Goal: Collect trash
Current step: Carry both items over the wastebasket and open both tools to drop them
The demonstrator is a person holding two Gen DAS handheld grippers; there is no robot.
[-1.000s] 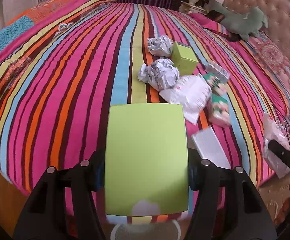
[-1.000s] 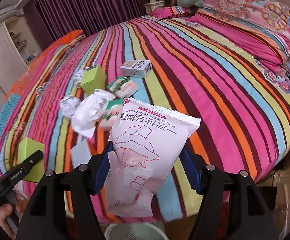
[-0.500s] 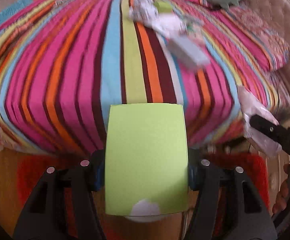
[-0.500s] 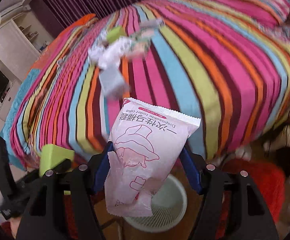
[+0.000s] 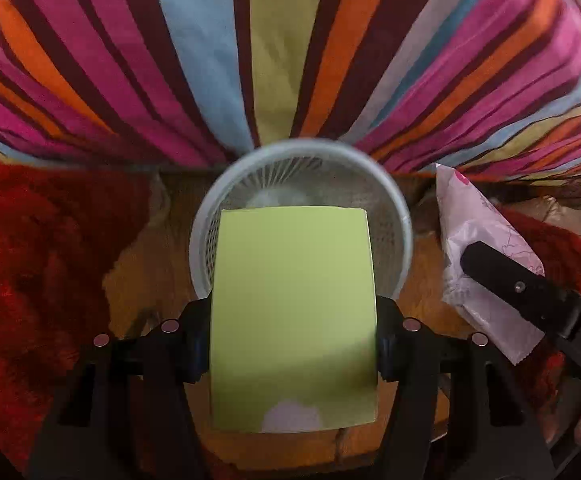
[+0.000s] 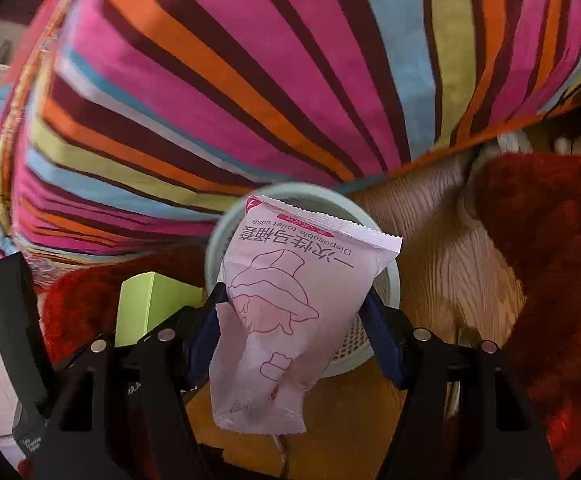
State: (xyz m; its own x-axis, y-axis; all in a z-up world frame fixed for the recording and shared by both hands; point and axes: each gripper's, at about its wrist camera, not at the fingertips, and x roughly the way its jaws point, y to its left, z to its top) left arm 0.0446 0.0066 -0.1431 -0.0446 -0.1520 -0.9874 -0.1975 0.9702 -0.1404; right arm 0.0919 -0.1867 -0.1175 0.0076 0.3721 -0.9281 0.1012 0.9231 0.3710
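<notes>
Trash in both grippers, poised over the pale round mesh wastebasket (image 5: 404,224) on the wooden floor

Left gripper (image 5: 294,350) clamps a flat lime-green cardboard box (image 5: 292,316) by its sides, pointing straight down with the box over the basket's mouth; right gripper (image 6: 296,338) pinches a pink-and-white plastic packet printed "Disposable toilet case" (image 6: 290,308), just right of the box in the left view and hanging in front of the basket's rim in its own. Neither piece has been let go, so this round's drop is not yet done. Something pale shows inside the basket, too blurred to name. The striped multicoloured bedspread (image 5: 282,60) fills the far side and red shaggy rugs (image 5: 30,280) flank the basket; no other trash is in sight, so what remains to collect cannot be judged
</notes>
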